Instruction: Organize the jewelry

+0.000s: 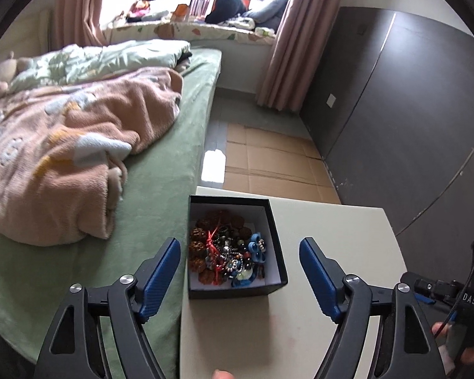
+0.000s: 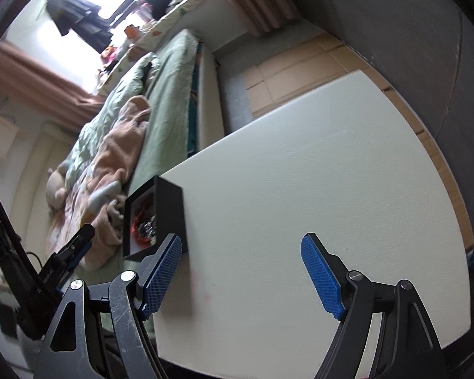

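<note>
Between the blue pads of the left tongs [image 1: 239, 276], which stand wide apart and hold nothing, sits the box [image 1: 278, 259], a black open-topped one with a white lining. It rests just ahead of the tips, on the left edge of the bench [image 1: 338, 237], its near wall roughly level with the pads. Inside lies the jewelry [image 1: 227, 252] in a tangled heap: brown knobbly beads toward the far and left sides, a red cord across the middle, small metal and mixed beads, and blue flower-shaped pieces on the right. The heap fills most of the box floor, with some white lining bare at the far right corner.

The right tongs [image 2: 240, 273] are likewise spread wide and empty, hovering over the pale bench [image 2: 316, 173] with bare surface between the pads. From this view the box [image 2: 169, 211] stands just beyond the left pad at the bench's left edge, with a little red cord and beads showing through its open top. Further left of it the other tool's black body shows, blurred.

Left of the bench runs the bed [image 1: 161, 173] with a green sheet; a pink blanket [image 1: 79, 158] is bunched on it, well to the left of the left tongs. Ahead of the bench, cardboard [image 1: 268, 164] covers the floor beside a dark wardrobe [image 1: 395, 110].
</note>
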Demonstrator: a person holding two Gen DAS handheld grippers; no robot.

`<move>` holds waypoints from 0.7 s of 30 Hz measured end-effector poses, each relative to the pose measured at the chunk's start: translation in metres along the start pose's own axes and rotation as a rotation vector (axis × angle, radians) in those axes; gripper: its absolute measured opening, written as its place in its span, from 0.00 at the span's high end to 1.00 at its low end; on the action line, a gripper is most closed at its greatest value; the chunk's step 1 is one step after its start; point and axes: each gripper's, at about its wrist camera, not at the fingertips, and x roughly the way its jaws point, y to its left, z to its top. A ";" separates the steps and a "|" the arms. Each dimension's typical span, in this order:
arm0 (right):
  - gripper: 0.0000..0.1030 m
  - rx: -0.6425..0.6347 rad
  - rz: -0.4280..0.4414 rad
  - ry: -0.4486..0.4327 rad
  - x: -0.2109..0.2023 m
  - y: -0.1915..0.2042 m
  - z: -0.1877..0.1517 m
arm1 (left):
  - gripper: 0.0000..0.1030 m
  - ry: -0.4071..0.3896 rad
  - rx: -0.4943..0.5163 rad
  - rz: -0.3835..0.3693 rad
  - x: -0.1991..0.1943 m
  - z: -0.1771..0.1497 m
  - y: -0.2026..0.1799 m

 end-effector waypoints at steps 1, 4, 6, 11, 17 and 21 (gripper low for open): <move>0.24 -0.026 -0.006 -0.004 -0.003 0.006 -0.003 | 0.17 -0.011 0.003 0.003 -0.005 -0.002 0.000; 0.24 -0.081 -0.023 -0.014 -0.010 0.018 -0.009 | 0.08 -0.060 0.031 0.011 -0.025 -0.011 -0.001; 0.24 -0.126 -0.032 -0.019 -0.015 0.027 -0.015 | 0.07 -0.086 0.048 0.019 -0.036 -0.016 -0.001; 0.03 -0.252 -0.064 -0.048 -0.032 0.048 -0.035 | 0.00 -0.102 0.046 -0.025 -0.051 -0.029 0.002; 0.00 -0.326 -0.103 -0.081 -0.050 0.052 -0.058 | 0.00 -0.085 0.102 -0.033 -0.056 -0.045 -0.002; 0.00 -0.341 -0.120 -0.119 -0.062 0.052 -0.068 | 0.00 -0.092 0.153 -0.037 -0.062 -0.056 -0.006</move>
